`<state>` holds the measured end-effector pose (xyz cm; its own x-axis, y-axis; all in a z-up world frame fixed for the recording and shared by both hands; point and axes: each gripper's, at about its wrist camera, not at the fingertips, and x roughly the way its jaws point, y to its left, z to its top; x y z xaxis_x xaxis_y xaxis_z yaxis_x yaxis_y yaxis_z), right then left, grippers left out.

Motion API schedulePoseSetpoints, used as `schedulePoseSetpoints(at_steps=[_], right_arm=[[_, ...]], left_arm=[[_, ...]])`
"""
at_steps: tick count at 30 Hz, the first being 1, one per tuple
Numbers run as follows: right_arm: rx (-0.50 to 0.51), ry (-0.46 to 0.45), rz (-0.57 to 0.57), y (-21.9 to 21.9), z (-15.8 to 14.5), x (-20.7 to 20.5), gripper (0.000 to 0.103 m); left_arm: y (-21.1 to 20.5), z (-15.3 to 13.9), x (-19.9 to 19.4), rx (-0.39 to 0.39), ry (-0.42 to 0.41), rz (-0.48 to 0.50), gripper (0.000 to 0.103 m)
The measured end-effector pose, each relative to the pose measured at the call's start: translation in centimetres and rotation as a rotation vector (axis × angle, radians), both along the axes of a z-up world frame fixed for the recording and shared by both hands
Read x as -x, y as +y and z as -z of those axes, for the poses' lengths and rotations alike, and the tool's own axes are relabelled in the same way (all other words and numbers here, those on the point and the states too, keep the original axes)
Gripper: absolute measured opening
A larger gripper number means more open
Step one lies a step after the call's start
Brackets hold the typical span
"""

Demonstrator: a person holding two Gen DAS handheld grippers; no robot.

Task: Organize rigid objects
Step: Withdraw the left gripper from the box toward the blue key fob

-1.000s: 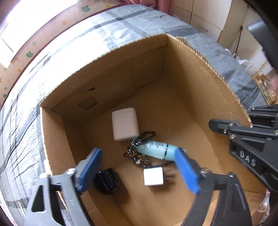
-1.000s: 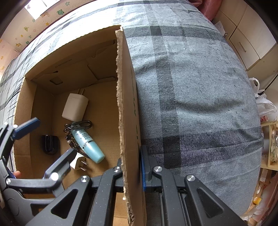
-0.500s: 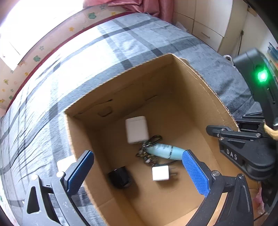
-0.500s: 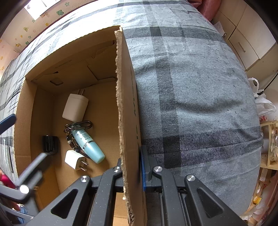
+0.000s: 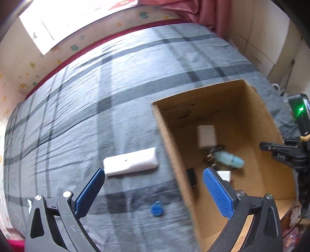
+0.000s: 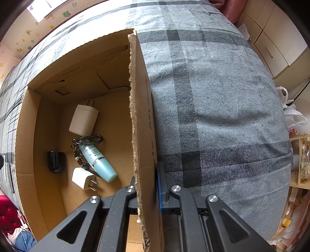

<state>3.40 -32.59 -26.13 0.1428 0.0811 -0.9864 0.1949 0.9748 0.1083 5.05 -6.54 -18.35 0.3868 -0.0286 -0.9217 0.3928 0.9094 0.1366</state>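
Observation:
A cardboard box (image 6: 139,108) stands open on a grey plaid bed. Inside lie a large white charger (image 6: 83,120), a light blue tube (image 6: 98,160) with a key clip, a small white plug (image 6: 82,178) and a black object (image 6: 56,161). My right gripper (image 6: 149,186) is shut on the box's right wall. My left gripper (image 5: 153,190) hangs wide open and empty above the bed, straddling the box's left wall (image 5: 172,155). On the blanket to its left lie a long white block (image 5: 130,163) and a small blue round tag (image 5: 157,208).
The plaid blanket (image 5: 96,93) stretches far to the left and back. Pale cabinets (image 6: 275,44) stand beyond the bed's right side, with plastic bags (image 6: 292,116) and a shelf below them. A red curtain (image 5: 193,13) hangs at the back wall.
My left gripper has come up out of the box and swung left over the blanket, bringing the white block and blue tag into view. The right gripper and box have stayed still.

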Motion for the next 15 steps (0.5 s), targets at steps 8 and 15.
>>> schedulePoseSetpoints(at_steps=[8, 15], right_arm=[[0.002, 0.002, -0.001, 0.1, 0.1, 0.0, 0.006], [0.003, 0.001, -0.003, 0.1, 0.1, 0.0, 0.006]], left_arm=[[5.4, 1.9, 0.8, -0.011, 0.016, -0.062, 0.103], [7.3, 5.3, 1.5, -0.024, 0.048, -0.074, 0.103]])
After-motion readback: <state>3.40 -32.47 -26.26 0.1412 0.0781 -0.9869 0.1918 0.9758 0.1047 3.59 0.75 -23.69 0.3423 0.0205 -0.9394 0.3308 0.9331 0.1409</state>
